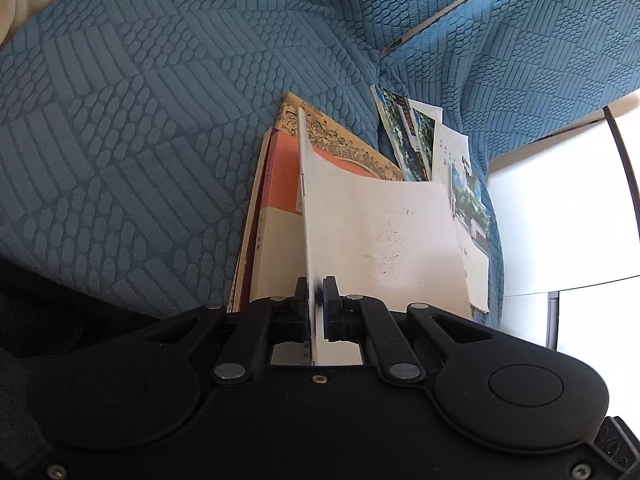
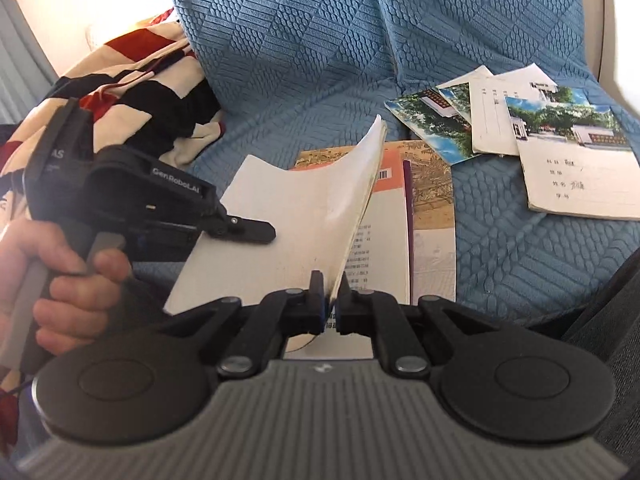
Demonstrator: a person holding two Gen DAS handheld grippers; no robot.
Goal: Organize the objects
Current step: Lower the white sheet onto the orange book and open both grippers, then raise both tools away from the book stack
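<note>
White booklet (image 1: 380, 232) pinched in both claws (opposite edges), above orange book (image 1: 282, 184)

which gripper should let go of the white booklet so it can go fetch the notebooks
Right gripper: the loose notebooks lie on its side. The left gripper also clamps the white booklet, so it can hold it meanwhile.

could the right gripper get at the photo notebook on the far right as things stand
Probably not yet. The right gripper is shut on the white booklet, which the left gripper clamps too. The way to the photo notebook on the blue cover looks free once it lets go.
</note>
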